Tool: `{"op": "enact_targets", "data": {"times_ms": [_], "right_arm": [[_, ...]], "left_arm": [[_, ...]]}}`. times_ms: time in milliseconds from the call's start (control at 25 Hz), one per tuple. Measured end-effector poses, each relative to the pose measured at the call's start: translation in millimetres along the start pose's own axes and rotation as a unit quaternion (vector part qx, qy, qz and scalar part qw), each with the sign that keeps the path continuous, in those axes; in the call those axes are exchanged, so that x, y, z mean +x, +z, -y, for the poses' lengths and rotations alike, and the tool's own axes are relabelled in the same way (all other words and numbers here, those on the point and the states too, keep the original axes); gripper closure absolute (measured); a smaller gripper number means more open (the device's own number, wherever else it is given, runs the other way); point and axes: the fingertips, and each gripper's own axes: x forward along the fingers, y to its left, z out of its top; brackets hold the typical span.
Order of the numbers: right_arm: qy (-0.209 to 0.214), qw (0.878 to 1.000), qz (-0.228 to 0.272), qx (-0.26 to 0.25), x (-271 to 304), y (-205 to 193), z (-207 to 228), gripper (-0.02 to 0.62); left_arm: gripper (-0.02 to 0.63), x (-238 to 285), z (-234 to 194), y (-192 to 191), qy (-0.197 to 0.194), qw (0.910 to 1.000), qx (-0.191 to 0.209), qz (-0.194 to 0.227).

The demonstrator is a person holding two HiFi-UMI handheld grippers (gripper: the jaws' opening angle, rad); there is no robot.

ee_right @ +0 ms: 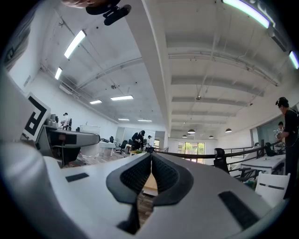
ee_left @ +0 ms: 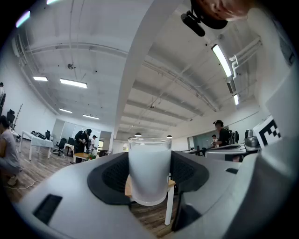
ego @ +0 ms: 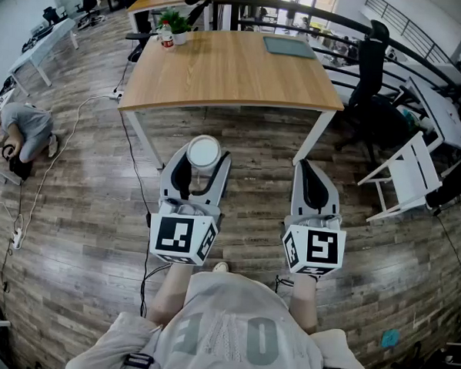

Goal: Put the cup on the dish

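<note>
A frosted white cup stands upright between the black pads of my left gripper, which is shut on it in front of the wooden table. The left gripper view has the cup pressed on both sides by the pads. My right gripper hangs beside it to the right, jaws closed together and empty; its pads meet in the right gripper view. No dish shows in any view.
On the table stand a potted plant and a small can at the far left corner, and a grey-green mat at the far right. A black office chair, a white folded frame, floor cables and a crouching person surround it.
</note>
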Motion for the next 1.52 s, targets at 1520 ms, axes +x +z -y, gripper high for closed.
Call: {"op": "enact_targets", "data": {"times_ms": [1520], "right_arm": [[0.017,1.000,-0.013,0.020,21.2,-21.0,-17.6,0.569]], "left_arm": [[0.344,-10.1,-44.4,-8.5,0.011,0.9999,0.003,-0.002]]}}
